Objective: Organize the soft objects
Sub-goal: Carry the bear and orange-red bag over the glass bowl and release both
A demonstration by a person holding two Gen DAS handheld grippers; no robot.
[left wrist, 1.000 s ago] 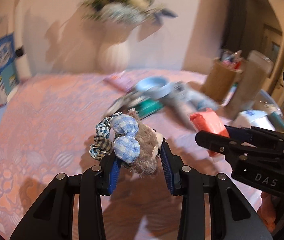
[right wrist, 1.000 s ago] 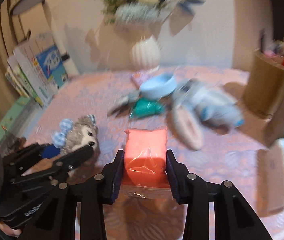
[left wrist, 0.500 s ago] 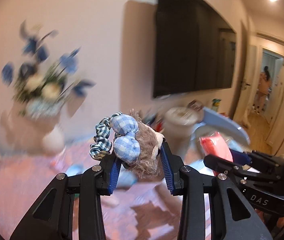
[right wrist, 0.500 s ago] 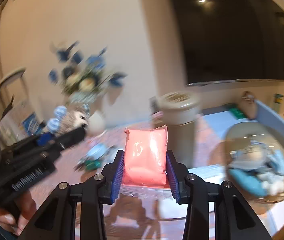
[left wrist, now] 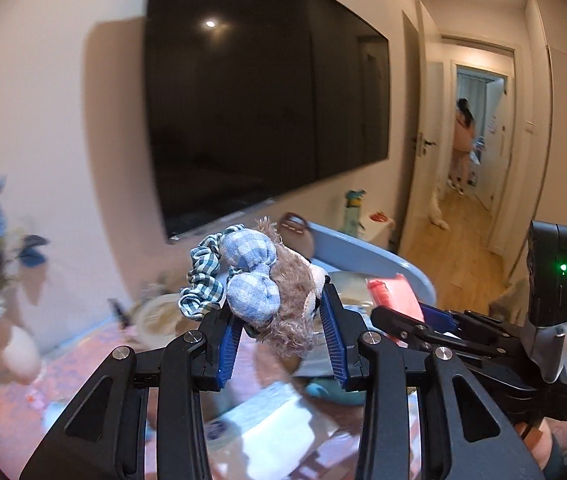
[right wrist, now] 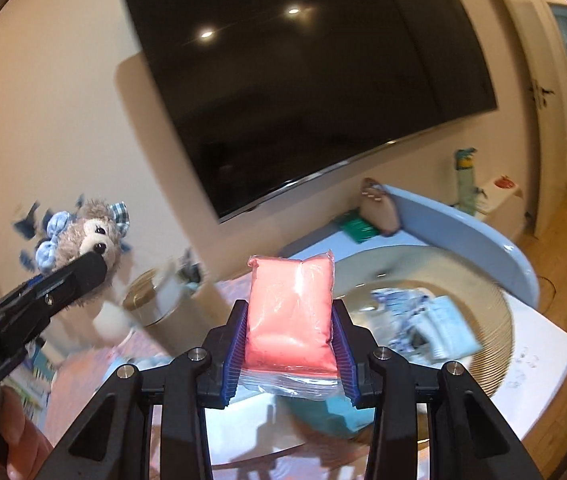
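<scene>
Left wrist: my left gripper (left wrist: 279, 332) is clamped narrow on a plush toy (left wrist: 283, 300), shaggy brown fur, two puffy blue gingham ears, a ruffled checked scrunchie (left wrist: 199, 276) hanging off its left side. Ribbed blue pads (left wrist: 331, 340) press the fur. Behind it, a glossy black TV (left wrist: 259, 120).

Right wrist: my right gripper (right wrist: 289, 344) squeezes a pink pouch (right wrist: 289, 312), smooth, pillow-shaped, in clear crinkled plastic. It is held above the table; to its right, a round ridged basket (right wrist: 495, 344) with blurred blue-white cloth inside.
</scene>
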